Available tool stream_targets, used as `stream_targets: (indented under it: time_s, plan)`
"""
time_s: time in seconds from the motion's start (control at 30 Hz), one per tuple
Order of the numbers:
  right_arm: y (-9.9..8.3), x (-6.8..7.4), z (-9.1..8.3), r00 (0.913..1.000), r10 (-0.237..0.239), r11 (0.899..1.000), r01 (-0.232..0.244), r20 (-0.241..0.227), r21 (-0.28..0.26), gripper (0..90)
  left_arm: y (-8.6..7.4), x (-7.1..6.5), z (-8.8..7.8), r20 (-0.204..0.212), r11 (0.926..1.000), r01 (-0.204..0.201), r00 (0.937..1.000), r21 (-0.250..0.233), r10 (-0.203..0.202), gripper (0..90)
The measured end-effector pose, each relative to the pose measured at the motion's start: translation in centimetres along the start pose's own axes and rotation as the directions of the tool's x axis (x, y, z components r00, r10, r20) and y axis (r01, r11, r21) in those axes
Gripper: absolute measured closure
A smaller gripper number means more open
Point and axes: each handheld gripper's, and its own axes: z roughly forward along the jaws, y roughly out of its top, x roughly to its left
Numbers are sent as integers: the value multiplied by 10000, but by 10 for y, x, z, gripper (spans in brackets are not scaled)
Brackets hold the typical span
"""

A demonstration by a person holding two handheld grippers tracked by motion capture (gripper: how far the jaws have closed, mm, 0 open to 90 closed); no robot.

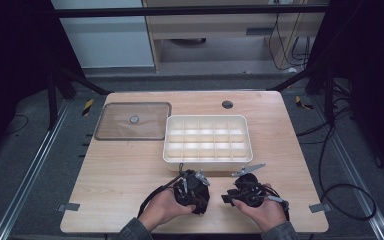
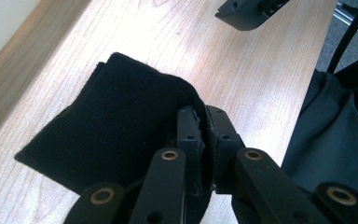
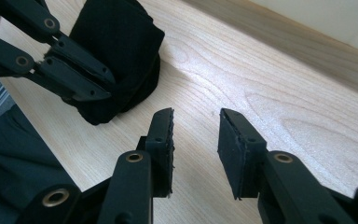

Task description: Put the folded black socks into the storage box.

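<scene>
I had the left tool (image 2: 204, 122) clenched on one edge of the black cloth (image 2: 116, 121), which lay on the tabletop (image 2: 242, 65) just before the white tray (image 1: 207, 159). The right tool (image 3: 196, 135) stood released, nothing between its jaws. I judged the cloth light, soft and limp; its free edge seemed the best second hold.

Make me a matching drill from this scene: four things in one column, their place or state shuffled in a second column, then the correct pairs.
Things:
1. black cloth
2. white divided box
3. clear lid
4. right gripper

Places or states:
A. flat on the table, left of the box
B. jaws apart, nothing between them
C. pinched by the left gripper
D. mid-table, compartments empty

Pairs: 1-C, 2-D, 3-A, 4-B
</scene>
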Motion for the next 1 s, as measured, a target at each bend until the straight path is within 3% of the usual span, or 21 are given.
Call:
stream_targets:
  time_s: [0.73,1.0]
  plan:
    - [-3,-6,-1,9999,137,9999,-136,92,-51,634,2,-8,11,-58,9995,-232,9997,220,233,846]
    - [-3,-6,-1,9998,193,9998,-192,60,-26,631,-1,-5,9,-79,9999,-76,9999,142,77,846]
